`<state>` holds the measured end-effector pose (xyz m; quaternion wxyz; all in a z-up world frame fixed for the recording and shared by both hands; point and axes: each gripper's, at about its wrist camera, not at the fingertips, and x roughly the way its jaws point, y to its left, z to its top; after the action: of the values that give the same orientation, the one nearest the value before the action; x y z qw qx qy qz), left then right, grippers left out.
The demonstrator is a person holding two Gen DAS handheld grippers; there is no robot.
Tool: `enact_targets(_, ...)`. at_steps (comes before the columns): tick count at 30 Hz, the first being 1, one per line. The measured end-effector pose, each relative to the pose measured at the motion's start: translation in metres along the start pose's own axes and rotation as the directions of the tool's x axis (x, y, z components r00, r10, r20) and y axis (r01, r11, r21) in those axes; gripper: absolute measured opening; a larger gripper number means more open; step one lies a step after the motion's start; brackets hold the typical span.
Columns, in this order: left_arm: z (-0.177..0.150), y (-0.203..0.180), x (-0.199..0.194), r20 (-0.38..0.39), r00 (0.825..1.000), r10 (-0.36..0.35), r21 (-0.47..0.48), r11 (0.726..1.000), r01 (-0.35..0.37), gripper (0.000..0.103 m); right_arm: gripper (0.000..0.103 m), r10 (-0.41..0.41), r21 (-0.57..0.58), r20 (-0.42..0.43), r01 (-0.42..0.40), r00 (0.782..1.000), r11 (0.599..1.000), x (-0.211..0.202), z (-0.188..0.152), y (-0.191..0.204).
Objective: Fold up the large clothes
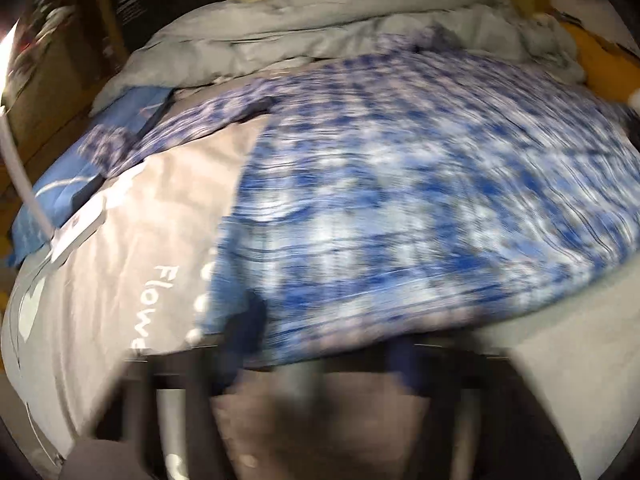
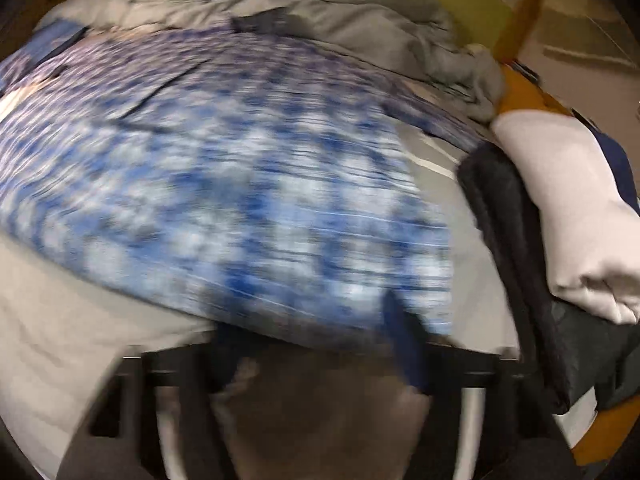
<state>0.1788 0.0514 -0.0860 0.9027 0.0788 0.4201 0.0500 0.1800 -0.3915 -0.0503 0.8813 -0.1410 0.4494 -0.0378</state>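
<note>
Item one, the blue-and-white checked garment: spread flat across the bed, filling the middle of both your wrist views, its near hem lying at 6 o'clock right at your tongs. Heavy motion blur smears the pattern.

Item two, your left tongs: dark blue fingers reach to the hem at 6 o'clock in the left view. The jaws stand fairly narrow, but the blur hides whether the pads pinch the cloth, so you cannot tell if it is gripped.

Item three, your right tongs: blue fingers overlap the hem at 6 o'clock in the right view. Same verdict: narrow gap, grip not readable.

Item four, grey bedsheet with white lettering: under the garment, showing at 8 o'clock in the left view.

Item five, crumpled grey duvet: heaped beyond the garment at 12 o'clock.

Item six, blue printed cloth: at 9 o'clock in the left view, partly under the garment's sleeve.

Item seven, dark garment and white folded piece: stacked at 3 o'clock in the right view, just beside the checked garment's edge
</note>
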Motion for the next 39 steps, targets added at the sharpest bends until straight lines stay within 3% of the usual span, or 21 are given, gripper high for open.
enact_targets(1,0.0,0.005,0.0,0.008,1.0,0.011,-0.015,1.0,-0.011,0.008,0.013,-0.021,0.006,-0.001,0.021,1.0,1.0,0.002,0.0,-0.004)
enact_targets(4,-0.001,0.01,-0.009,0.029,0.999,-0.016,-0.035,0.999,0.017,0.005,0.002,0.034,0.065,0.033,-0.036,0.999,0.997,-0.005,-0.003,-0.015)
enact_targets(8,-0.011,0.012,-0.033,0.053,0.998,0.017,-0.012,1.0,-0.017,0.004,0.001,0.067,0.085,0.07,-0.073,0.995,0.994,-0.024,-0.011,-0.02)
enact_targets(13,-0.036,0.039,-0.054,0.001,1.0,-0.019,-0.072,0.997,0.019,0.0,0.001,0.129,0.114,0.066,-0.136,0.989,0.984,-0.043,-0.034,-0.022)
enact_targets(16,-0.047,0.061,-0.066,0.022,1.0,-0.022,-0.09,0.996,0.024,0.0,0.001,0.17,0.155,0.07,-0.179,0.983,0.972,-0.052,-0.041,-0.027)
enact_targets(19,-0.049,0.072,-0.069,0.029,0.997,-0.075,-0.088,0.993,0.077,0.0,0.001,0.146,0.159,0.072,-0.155,0.987,0.975,-0.054,-0.039,-0.026)
enact_targets(22,-0.042,0.061,-0.07,0.036,0.989,-0.14,-0.079,0.987,0.142,0.0,0.001,0.128,0.191,0.046,-0.135,0.991,0.972,-0.043,-0.03,-0.028)
enact_targets(27,-0.028,0.033,-0.071,0.054,0.98,-0.189,-0.034,0.981,0.191,0.0,0.002,0.112,0.182,0.033,-0.116,0.993,0.976,-0.038,-0.025,-0.027)
enact_targets(31,-0.02,0.017,-0.058,-0.009,0.977,-0.213,-0.037,0.976,0.213,0.001,0.006,0.109,0.189,0.019,-0.11,0.994,0.976,-0.033,-0.025,-0.032)
enact_targets(34,-0.021,0.024,-0.04,-0.085,0.934,-0.347,-0.182,0.927,0.328,0.001,0.01,0.117,0.216,0.019,-0.118,0.993,0.969,-0.029,-0.028,-0.037)
enact_targets(36,-0.026,0.028,-0.033,-0.108,0.911,-0.399,-0.254,0.897,0.363,0.001,0.01,0.124,0.222,0.013,-0.124,0.992,0.967,-0.027,-0.03,-0.038)
enact_targets(39,-0.028,0.031,-0.027,-0.101,0.89,-0.445,-0.325,0.86,0.393,0.001,0.01,0.118,0.213,0.014,-0.118,0.993,0.97,-0.027,-0.029,-0.035)
